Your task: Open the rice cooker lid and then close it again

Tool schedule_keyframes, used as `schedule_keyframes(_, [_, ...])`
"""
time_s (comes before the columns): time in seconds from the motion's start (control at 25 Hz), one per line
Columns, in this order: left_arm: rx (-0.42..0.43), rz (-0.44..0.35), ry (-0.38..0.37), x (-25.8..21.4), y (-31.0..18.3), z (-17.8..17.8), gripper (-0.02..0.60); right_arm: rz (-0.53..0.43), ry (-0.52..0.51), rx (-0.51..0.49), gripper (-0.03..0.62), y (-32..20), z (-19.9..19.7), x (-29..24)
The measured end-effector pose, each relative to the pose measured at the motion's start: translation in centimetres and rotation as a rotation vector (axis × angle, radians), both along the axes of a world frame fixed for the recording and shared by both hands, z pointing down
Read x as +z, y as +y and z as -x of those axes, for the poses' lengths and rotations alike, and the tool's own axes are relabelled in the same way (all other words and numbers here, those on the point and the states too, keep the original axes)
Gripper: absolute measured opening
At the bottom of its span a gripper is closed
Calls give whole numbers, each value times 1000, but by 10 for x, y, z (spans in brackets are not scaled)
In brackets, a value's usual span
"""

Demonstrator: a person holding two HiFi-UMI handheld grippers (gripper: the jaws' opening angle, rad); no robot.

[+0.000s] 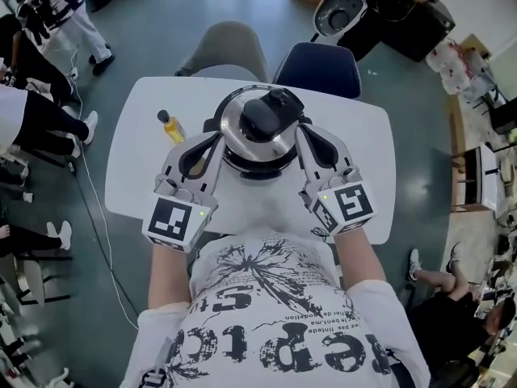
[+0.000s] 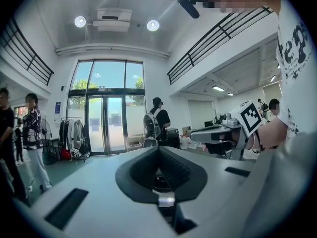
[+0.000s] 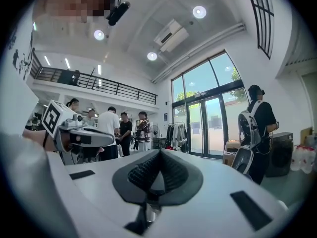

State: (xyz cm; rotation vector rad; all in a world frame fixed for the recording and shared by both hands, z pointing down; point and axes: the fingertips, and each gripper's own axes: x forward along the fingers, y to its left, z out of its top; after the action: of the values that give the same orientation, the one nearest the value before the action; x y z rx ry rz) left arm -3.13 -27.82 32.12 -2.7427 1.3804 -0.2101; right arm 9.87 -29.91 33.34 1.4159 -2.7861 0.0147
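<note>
The rice cooker [image 1: 257,136] stands mid-table in the head view. Its round silver lid [image 1: 242,136] with a black centre piece [image 1: 262,118] looks to be down on the pot. My left gripper [image 1: 212,141] lies just left of the cooker, jaws shut and empty, tip beside the rim. My right gripper [image 1: 304,133] lies just right of it, also shut and empty. In the left gripper view the left gripper [image 2: 159,151] has its pads together and faces the room. The right gripper [image 3: 159,155] looks the same in its own view. Neither gripper view shows the cooker.
The white table [image 1: 363,152] also carries a small yellow bottle [image 1: 171,126] left of the cooker. A dark blue chair [image 1: 319,67] and a grey chair [image 1: 228,47] stand behind the table. People stand at the left edge [image 1: 32,95]. A cable runs on the floor [image 1: 97,217].
</note>
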Motion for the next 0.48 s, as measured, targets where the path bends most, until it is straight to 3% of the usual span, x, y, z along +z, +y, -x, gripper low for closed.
schedule_keyframes(0.48, [-27,23,-11,7,1,12,14,40,64,9,9,-7,4,18])
